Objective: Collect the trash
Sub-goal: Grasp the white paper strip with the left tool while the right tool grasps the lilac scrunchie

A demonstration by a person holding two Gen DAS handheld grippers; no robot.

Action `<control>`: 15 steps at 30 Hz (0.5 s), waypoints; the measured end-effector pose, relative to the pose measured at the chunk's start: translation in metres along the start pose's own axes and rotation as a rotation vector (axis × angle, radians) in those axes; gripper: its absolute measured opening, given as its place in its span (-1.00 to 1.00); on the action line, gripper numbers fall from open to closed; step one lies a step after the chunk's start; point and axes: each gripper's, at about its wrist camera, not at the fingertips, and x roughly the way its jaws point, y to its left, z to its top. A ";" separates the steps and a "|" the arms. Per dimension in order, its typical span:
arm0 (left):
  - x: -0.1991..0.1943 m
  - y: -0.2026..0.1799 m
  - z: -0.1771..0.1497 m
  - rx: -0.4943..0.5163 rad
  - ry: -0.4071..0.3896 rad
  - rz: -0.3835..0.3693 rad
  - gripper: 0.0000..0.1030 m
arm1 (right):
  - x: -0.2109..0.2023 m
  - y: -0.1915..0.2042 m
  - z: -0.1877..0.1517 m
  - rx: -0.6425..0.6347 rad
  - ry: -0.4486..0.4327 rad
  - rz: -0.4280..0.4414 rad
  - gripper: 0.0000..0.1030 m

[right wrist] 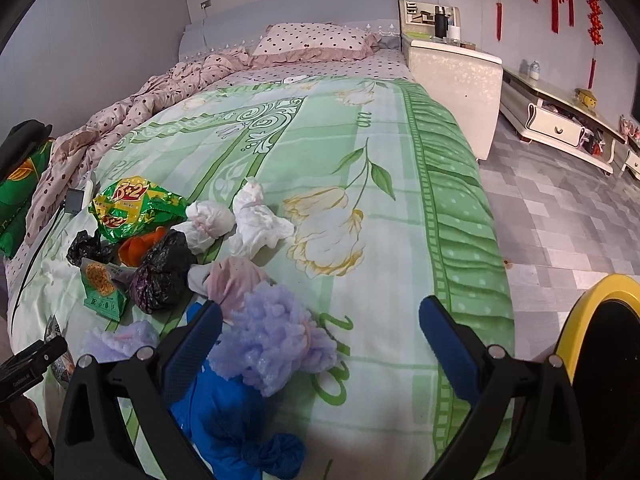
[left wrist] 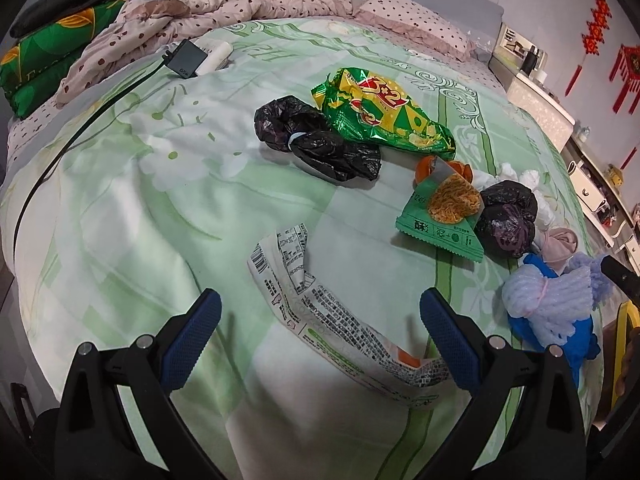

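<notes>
Trash [left wrist: 352, 140] loose on bed; left gripper [left wrist: 320, 340], right gripper [right wrist: 320, 340] wide, empty

Cut off by the right edge beyond the right fingers [right wrist: 448, 344]: yellow bin [right wrist: 592, 300]. Partly hidden behind the left fingers [left wrist: 444, 340]: printed wrapper [left wrist: 320, 320]. Unreadably small: its print.

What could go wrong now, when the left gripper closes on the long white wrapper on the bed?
1. The left gripper is open over the flat white wrapper; its fingers might pinch the green quilt too.
2. The wrapper is long, so its far end may drag.
3. The right gripper is open beside the purple foam net and could push it onto the blue bag.
</notes>
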 end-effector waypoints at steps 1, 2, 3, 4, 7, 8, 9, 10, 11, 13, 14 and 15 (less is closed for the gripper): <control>0.004 0.000 0.000 -0.001 0.006 -0.005 0.84 | 0.003 -0.001 -0.001 0.009 0.004 0.015 0.85; 0.007 0.001 0.000 -0.002 0.014 -0.010 0.84 | 0.006 -0.002 -0.002 0.020 0.010 0.032 0.85; 0.011 0.001 0.000 -0.005 0.021 -0.017 0.82 | 0.009 -0.003 -0.002 0.029 0.015 0.043 0.85; 0.014 0.001 0.000 -0.006 0.024 -0.027 0.72 | 0.011 -0.004 -0.003 0.036 0.017 0.052 0.84; 0.020 -0.002 -0.001 0.025 0.009 -0.035 0.44 | 0.017 -0.006 -0.005 0.051 0.021 0.071 0.66; 0.020 -0.003 -0.001 0.035 -0.002 -0.039 0.32 | 0.018 -0.008 -0.006 0.059 0.022 0.077 0.62; 0.020 -0.005 -0.001 0.045 -0.011 -0.041 0.27 | 0.018 -0.010 -0.006 0.071 0.020 0.082 0.59; 0.020 -0.006 -0.002 0.052 -0.021 -0.044 0.15 | 0.019 -0.012 -0.007 0.076 0.022 0.090 0.47; 0.020 -0.006 -0.001 0.054 -0.030 -0.042 0.01 | 0.020 -0.011 -0.008 0.074 0.023 0.095 0.31; 0.020 -0.005 -0.001 0.056 -0.039 -0.031 -0.15 | 0.020 -0.012 -0.009 0.074 0.023 0.107 0.01; 0.021 -0.006 0.000 0.059 -0.041 -0.026 -0.28 | 0.021 -0.011 -0.009 0.069 0.029 0.118 -0.18; 0.021 -0.006 0.000 0.066 -0.045 -0.018 -0.33 | 0.021 -0.010 -0.009 0.067 0.031 0.128 -0.21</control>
